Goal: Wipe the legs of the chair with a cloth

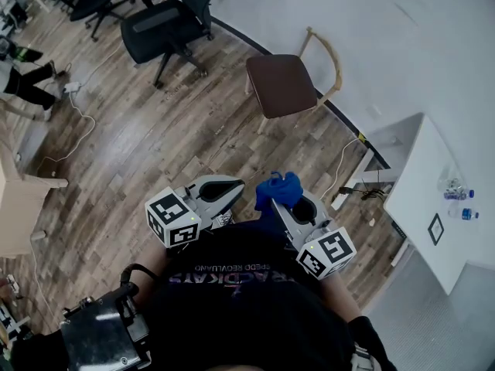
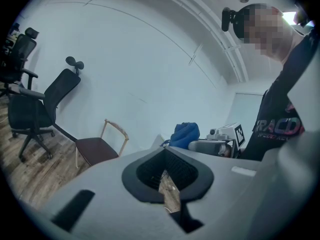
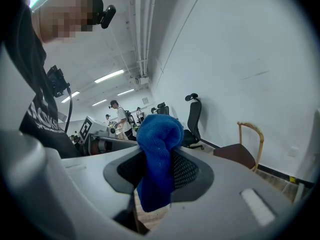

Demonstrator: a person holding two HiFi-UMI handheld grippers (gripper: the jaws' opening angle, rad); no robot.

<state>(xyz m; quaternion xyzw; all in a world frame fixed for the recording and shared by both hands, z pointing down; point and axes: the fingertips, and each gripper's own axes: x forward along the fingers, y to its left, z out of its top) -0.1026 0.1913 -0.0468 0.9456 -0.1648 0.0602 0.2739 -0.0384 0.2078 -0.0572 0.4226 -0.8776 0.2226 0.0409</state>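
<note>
Well, the person stands on the wood-plank floor (image 1: 147, 130), with both tools held out low in the middle of the head view. The left tongs (image 1: 224, 185) are pressed together on themselves, and the left gripper view shows their black-lined tips (image 2: 167, 174) meeting with only floor showing behind them. Just to their right, the right tongs (image 1: 290, 201) are partly spread and pinch a blue fluffy cloth (image 1: 278, 189). In the right gripper view that cloth (image 3: 157, 149) sits bunched between the two pads, bulging above them and hanging down below.

A brown-seated wooden chair (image 1: 282, 83) with a pale curved back rail stands in the upper middle of the head view, beside the white wall (image 1: 387, 37). It is well apart from both tongs, and the cloth touches none of its pale legs. It also shows at the lower left of the left gripper view (image 2: 97, 150) and at the right of the right gripper view (image 3: 240, 154).

Two black office chairs (image 1: 166, 25) stand at the upper left. A white worktop (image 1: 421, 199) at the right edge carries small clear bottles (image 1: 455, 193).
</note>
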